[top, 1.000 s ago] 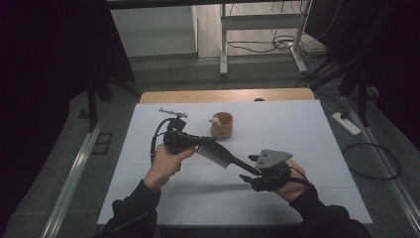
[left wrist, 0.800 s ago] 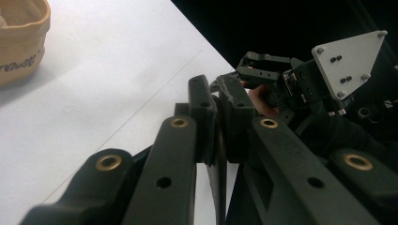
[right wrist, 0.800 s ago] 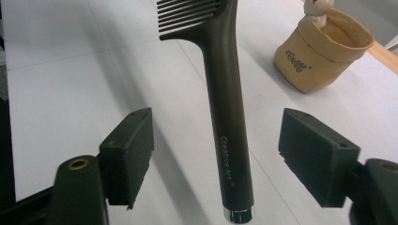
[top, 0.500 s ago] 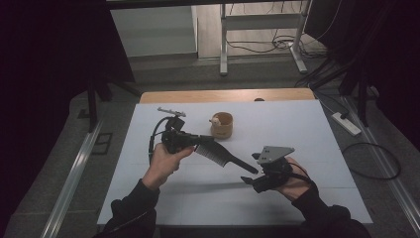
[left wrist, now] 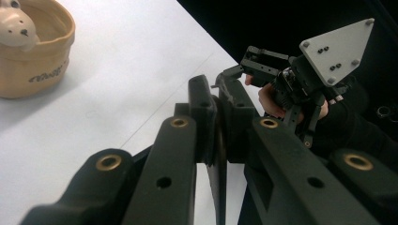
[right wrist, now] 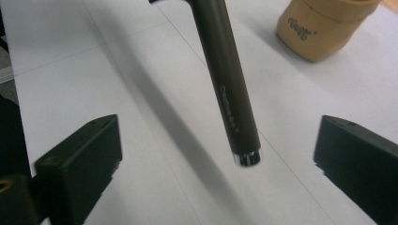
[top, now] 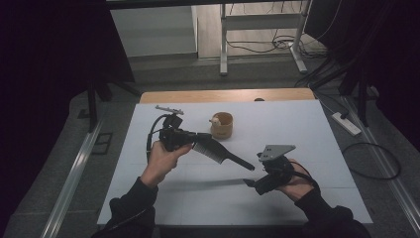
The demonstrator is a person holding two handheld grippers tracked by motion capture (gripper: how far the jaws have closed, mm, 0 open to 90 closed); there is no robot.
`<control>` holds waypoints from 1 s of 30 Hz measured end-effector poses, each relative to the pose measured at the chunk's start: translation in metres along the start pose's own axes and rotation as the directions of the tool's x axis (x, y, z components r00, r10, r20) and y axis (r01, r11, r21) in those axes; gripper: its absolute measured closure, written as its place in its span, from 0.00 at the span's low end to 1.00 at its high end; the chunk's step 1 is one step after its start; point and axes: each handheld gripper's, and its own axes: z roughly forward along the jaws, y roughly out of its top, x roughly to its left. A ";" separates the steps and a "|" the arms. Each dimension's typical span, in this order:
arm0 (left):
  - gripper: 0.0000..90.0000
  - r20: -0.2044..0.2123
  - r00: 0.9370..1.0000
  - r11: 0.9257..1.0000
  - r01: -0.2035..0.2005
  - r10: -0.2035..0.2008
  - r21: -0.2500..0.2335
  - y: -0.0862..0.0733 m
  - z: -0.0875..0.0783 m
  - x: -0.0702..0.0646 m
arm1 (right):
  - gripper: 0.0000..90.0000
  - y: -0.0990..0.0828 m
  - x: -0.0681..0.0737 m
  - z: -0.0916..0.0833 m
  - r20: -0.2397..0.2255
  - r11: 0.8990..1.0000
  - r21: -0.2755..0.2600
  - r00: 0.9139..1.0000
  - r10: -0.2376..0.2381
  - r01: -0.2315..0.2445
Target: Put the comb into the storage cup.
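Note:
My left gripper (top: 200, 138) is shut on the toothed end of a black comb (top: 223, 153), which it holds above the white table. The comb's long handle (right wrist: 230, 93) slants down toward my right gripper (top: 250, 184). In the right gripper view the handle's tip hangs between the two wide-apart jaws and touches neither. The right gripper is open. In the left gripper view the pads (left wrist: 202, 112) press on the comb's thin edge (left wrist: 217, 183), with the right gripper (left wrist: 241, 65) and its grey plate (left wrist: 335, 47) beyond.
A tan cup (top: 221, 125) with a small animal figure on its rim stands behind the comb, also in the left gripper view (left wrist: 33, 47) and the right gripper view (right wrist: 324, 28). A small grey metal item (top: 169, 110) lies at the far left of the white sheet (top: 297, 129).
The right gripper has drifted slightly right and toward the person, away from the handle tip. The left gripper has kept hold of the comb, barely moving.

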 end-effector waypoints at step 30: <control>0.93 -0.054 0.999 0.999 0.005 -0.007 -0.037 0.017 -0.024 0.011 | 0.00 -0.020 -0.013 -0.018 0.042 0.995 0.014 0.994 0.099 -0.100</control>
